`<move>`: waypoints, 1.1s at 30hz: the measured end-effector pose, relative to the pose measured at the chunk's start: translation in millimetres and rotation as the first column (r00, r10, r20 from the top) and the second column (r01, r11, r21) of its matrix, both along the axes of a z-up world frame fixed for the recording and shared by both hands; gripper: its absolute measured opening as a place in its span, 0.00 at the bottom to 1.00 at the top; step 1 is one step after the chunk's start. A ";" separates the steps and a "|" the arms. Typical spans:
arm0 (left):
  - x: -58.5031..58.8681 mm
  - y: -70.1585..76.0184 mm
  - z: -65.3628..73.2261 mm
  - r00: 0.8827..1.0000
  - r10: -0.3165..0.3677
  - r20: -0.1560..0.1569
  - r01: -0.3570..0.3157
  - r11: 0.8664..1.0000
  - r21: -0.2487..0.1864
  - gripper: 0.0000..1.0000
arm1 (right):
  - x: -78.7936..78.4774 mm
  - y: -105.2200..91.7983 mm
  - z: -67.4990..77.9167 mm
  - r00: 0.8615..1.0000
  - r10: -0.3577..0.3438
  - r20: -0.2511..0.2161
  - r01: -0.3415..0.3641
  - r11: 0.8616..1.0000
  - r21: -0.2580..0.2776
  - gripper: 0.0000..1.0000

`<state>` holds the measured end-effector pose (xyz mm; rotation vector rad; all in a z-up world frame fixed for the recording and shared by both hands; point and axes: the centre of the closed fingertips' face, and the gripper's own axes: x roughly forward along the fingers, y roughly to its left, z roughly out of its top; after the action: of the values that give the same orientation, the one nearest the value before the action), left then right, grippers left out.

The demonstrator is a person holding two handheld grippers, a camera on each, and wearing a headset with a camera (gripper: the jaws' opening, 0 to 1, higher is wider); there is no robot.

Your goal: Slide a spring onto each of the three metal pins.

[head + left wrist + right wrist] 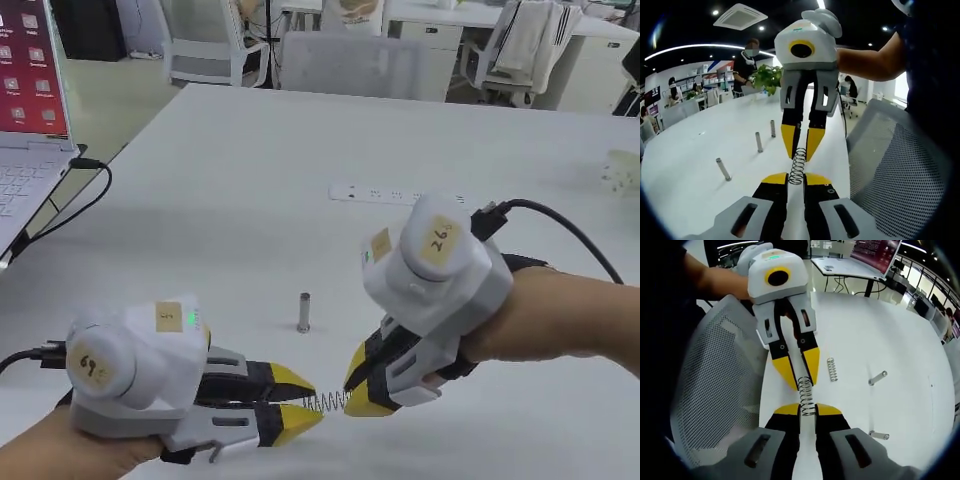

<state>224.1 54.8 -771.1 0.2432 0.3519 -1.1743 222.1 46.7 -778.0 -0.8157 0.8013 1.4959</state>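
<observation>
We find left gripper point(298, 402) and right gripper point(356, 392) pinching one spring point(328, 402) (an end each); uneven release could fling it.

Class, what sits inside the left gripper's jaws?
One end of a spring, pinched in the left gripper; the right gripper pinches the other end. Yellow tips cover its last coils.
</observation>
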 end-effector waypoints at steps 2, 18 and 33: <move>-0.7 -0.8 0.1 1.000 -0.006 0.001 0.006 1.000 0.003 0.03 | -0.3 -0.6 -0.2 1.000 0.004 0.000 -0.004 1.000 -0.001 0.08; -2.1 -2.9 0.3 1.000 -0.028 0.006 0.028 1.000 0.015 0.02 | -0.9 -4.5 -4.1 1.000 -0.013 -0.011 0.013 1.000 -0.012 0.09; -4.5 -4.8 10.6 1.000 -0.023 0.010 0.024 0.999 -0.025 0.02 | -3.2 -5.6 -13.7 0.999 -0.034 -0.033 0.034 0.999 0.001 0.10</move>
<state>219.5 50.0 -760.5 0.2317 0.3265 -1.1995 218.9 41.2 -791.7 -0.7746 0.8347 1.4828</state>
